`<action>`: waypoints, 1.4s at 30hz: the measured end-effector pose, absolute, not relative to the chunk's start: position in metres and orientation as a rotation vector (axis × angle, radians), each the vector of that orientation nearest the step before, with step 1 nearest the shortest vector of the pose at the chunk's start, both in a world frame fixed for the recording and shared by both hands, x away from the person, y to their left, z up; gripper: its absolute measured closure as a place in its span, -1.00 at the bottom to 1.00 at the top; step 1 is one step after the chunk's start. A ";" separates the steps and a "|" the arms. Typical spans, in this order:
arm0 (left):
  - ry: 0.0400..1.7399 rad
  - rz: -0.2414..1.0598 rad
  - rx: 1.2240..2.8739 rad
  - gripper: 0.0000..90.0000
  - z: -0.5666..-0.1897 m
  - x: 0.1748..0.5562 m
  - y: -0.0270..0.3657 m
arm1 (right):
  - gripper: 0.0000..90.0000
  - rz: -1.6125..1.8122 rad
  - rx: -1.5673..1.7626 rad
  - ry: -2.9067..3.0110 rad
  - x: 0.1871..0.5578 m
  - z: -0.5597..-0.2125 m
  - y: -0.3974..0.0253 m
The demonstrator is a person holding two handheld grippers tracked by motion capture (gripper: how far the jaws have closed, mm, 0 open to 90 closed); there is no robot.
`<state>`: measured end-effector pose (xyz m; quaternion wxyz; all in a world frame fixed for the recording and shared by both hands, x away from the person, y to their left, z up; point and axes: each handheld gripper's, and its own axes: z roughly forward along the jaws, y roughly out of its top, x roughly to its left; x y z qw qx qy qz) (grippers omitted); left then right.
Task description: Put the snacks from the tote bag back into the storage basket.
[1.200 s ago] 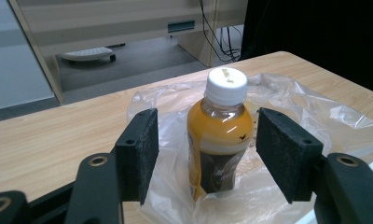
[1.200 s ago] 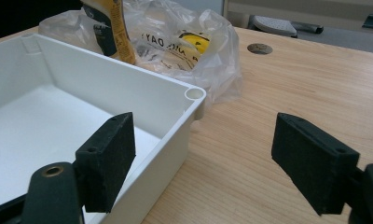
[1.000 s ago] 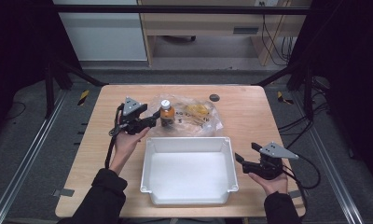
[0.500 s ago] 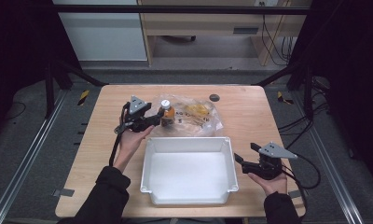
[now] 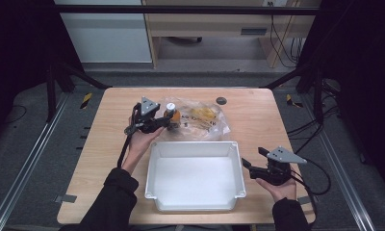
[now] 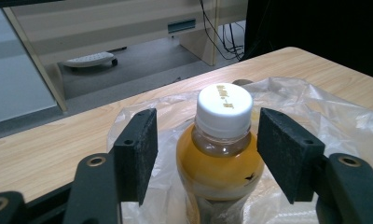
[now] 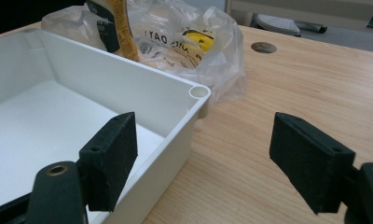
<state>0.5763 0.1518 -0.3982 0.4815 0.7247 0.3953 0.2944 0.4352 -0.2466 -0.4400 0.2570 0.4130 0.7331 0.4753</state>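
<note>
Orange bottle bracketed, not gripped.
Left gripper open astride the cap, likely to lift; right gripper wide, empty, 3 o'clock of bin.

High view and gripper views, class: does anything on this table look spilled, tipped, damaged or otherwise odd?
Nothing stands out. The bottle stands upright and capped between the left gripper's open jaws, on a crumpled plastic bag. The white bin sits square and empty; nothing has spilled.
</note>
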 end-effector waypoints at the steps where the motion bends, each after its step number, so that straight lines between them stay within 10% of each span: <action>1: 0.967 0.715 1.767 -0.14 -0.399 0.577 0.151 | -0.48 1.288 1.120 1.989 0.435 -0.440 -0.247; 42: 1.001 0.686 1.802 0.31 -0.396 0.591 0.131 | -0.46 1.284 1.138 1.999 0.436 -0.442 -0.247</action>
